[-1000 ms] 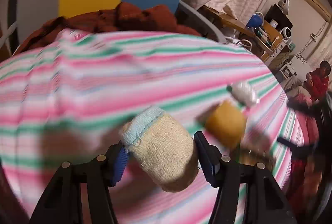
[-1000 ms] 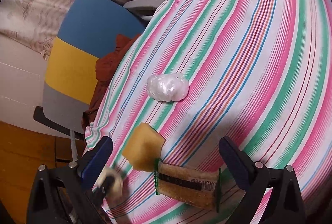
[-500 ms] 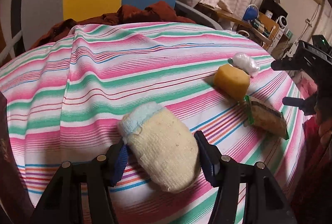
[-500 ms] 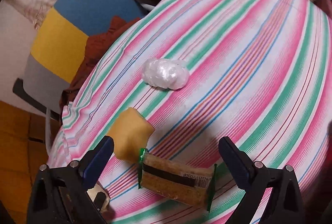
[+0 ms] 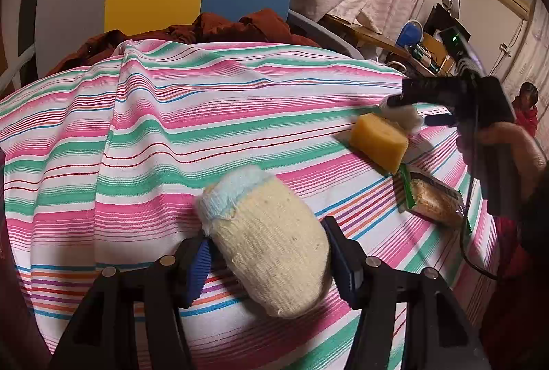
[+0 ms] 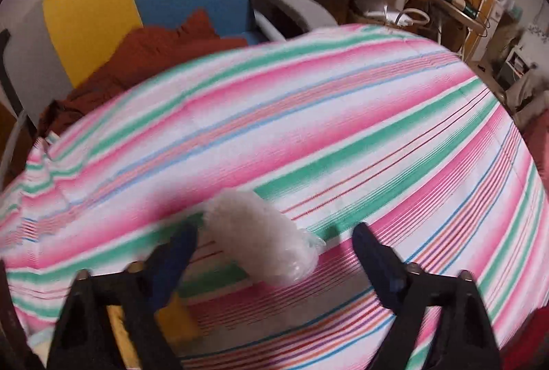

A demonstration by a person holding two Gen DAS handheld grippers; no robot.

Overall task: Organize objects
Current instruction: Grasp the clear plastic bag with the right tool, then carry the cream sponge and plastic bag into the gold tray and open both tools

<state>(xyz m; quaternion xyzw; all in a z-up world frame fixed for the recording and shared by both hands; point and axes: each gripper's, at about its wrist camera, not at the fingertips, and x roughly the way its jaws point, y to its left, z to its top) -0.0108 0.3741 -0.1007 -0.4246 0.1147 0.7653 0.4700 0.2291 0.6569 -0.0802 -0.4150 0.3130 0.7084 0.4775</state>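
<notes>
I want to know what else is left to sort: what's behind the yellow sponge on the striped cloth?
Right behind the yellow sponge lies a white plastic wad, with the right gripper open around it. Whatever the wad and the fingers cover on the striped cloth cannot be seen.

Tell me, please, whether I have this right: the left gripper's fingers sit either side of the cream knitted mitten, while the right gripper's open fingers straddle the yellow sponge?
Not quite. The right gripper straddles the white plastic bundle, not the yellow sponge, as the right wrist view shows. The left gripper and cream knitted mitten are as you say.
</notes>
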